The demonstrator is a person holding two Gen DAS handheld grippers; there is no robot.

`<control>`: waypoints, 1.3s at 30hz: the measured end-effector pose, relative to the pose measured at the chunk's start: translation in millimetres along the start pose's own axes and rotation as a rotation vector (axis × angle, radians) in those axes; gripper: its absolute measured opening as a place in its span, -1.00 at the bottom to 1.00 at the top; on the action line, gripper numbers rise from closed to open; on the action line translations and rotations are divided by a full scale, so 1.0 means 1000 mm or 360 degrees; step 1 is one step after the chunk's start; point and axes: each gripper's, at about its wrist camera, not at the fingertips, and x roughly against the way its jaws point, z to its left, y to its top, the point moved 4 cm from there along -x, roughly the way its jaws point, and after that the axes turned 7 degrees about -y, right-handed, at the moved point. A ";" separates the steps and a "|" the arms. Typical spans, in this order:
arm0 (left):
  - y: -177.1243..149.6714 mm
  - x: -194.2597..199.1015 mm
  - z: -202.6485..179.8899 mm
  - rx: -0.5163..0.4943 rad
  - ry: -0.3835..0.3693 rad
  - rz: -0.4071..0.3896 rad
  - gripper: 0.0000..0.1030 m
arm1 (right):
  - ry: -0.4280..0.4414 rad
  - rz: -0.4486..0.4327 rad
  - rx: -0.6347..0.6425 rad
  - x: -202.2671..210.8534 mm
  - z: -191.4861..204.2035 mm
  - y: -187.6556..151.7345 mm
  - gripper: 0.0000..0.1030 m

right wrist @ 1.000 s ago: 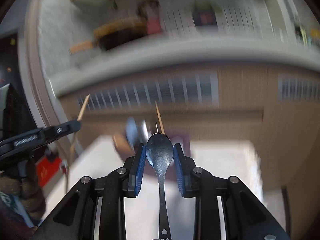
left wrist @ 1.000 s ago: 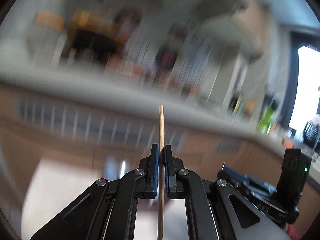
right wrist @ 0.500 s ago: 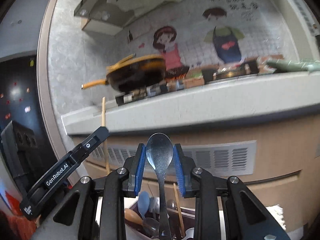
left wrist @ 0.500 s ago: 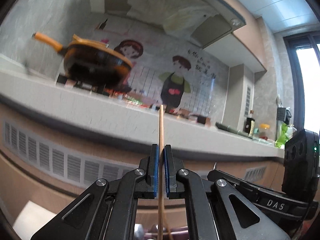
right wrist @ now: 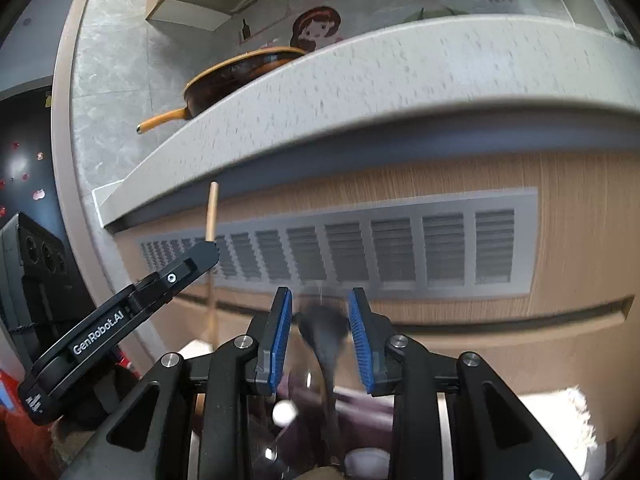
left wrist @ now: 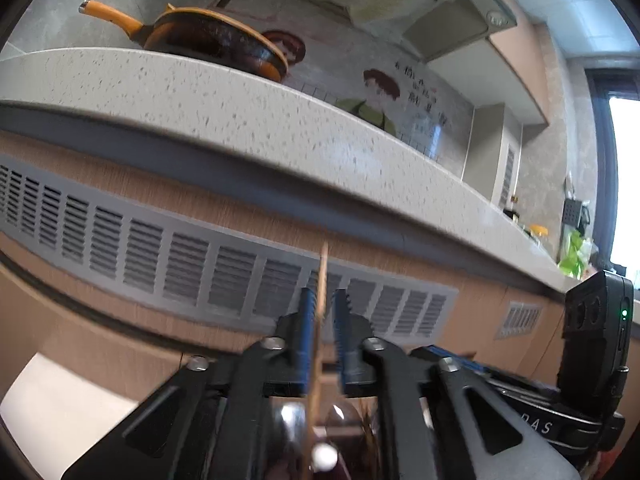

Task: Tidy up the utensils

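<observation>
My left gripper (left wrist: 323,312) has its jaws slightly apart, with a thin wooden chopstick (left wrist: 320,320) standing upright and blurred in the gap. My right gripper (right wrist: 320,312) is open, and a blurred metal spoon (right wrist: 324,332) stands loose between its blue pads, bowl up. Below both grippers is a dark holder (right wrist: 360,412) with other utensils in it. In the right wrist view the left gripper (right wrist: 200,256) shows at the left with the chopstick (right wrist: 211,216) rising above it.
A speckled countertop edge (left wrist: 280,128) runs overhead, with an orange-handled pan (left wrist: 208,36) on it. Below it is a wooden cabinet front with a grey vent grille (right wrist: 360,248). A pale surface (left wrist: 60,412) lies low at the left.
Both grippers have dropped lower, below the counter edge. The jaws of both have opened, and the spoon and chopstick have slipped down between them.
</observation>
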 end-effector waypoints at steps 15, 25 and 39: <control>-0.073 0.150 -0.052 -0.0211 0.0555 0.0667 -0.06 | -0.0333 0.0389 0.0058 0.131 0.032 -0.080 -0.42; -0.104 0.223 -0.090 -0.0169 0.0617 0.0686 -0.06 | -0.0403 0.0374 0.0129 0.198 0.080 -0.130 -0.42; -0.089 0.239 -0.117 -0.0194 0.0577 0.0643 -0.06 | -0.0423 0.0341 0.0110 0.234 0.089 -0.139 -0.42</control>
